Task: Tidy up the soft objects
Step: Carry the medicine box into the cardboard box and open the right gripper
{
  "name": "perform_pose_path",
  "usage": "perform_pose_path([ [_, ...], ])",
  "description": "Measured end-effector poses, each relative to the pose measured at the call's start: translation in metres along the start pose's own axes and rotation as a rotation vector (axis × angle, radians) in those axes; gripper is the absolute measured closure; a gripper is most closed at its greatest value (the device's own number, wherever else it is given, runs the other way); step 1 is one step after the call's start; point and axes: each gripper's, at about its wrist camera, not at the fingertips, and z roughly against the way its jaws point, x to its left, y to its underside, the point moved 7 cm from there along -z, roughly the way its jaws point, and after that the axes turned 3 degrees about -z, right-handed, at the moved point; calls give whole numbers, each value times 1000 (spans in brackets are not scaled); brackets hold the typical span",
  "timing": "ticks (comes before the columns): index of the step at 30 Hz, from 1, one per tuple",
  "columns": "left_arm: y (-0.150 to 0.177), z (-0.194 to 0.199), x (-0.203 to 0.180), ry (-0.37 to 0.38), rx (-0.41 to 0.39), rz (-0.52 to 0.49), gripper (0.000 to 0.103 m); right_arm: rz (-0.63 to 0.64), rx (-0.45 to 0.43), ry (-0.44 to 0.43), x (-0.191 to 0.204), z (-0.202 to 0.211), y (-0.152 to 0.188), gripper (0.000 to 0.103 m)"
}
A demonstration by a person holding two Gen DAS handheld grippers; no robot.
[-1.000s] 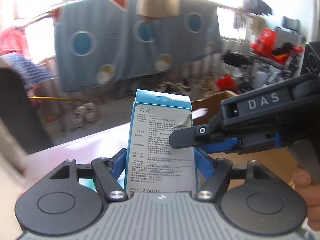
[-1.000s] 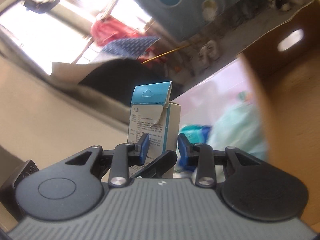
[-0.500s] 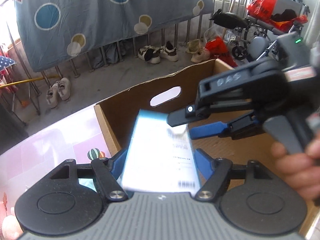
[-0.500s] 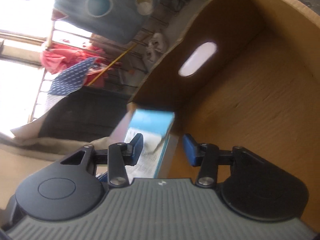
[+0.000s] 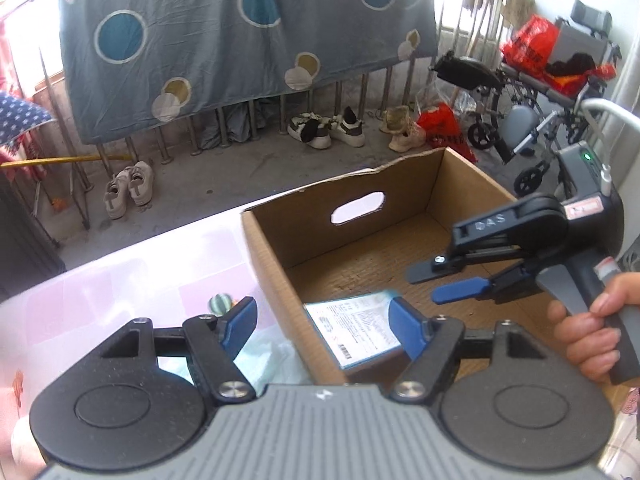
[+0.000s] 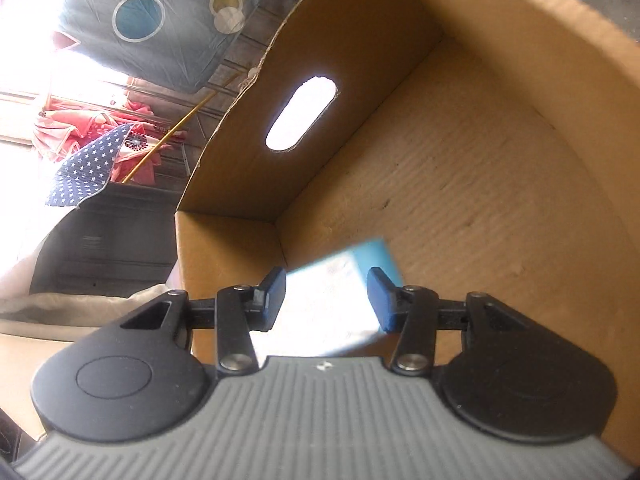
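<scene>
The blue-and-white packet lies flat on the floor of the cardboard box, printed label up, close to the box's near-left wall; in the right wrist view it shows as a blurred pale and blue shape low in the box near the corner. The left claw stands wide with nothing gripped: its right blue pad sits over the packet's edge inside the box, while its left pad hangs outside the wall, so the claw straddles the cardboard. The right claw is inside the box, above its floor and just beyond the packet, with jaws moderately parted and empty; from its own camera the packet appears between the pads but is not pressed by them. A person's hand grips the right claw's handle. The box has an oval handle cut-out in its far wall and rests on a pink bench. Beside the box, under the left claw, lies pale blue-white soft fabric. Beyond the bench a spotted blue sheet hangs over a railing, with shoes on the floor below.
</scene>
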Motion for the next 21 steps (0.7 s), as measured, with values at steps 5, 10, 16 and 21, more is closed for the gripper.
perform_pose_path([
  [5,17,24,24,-42,7,38,29,-6,15,8,5,17,19,58],
  [10,48,50,56,-70,20,95,28,-7,36,39,1,21,34,55],
  [16,95,78,89,-96,20,147,27,-34,86,142,-6,-13,47,54],
  [21,123,96,107,-109,22,171,27,-56,67,197,-4,-41,34,54],
])
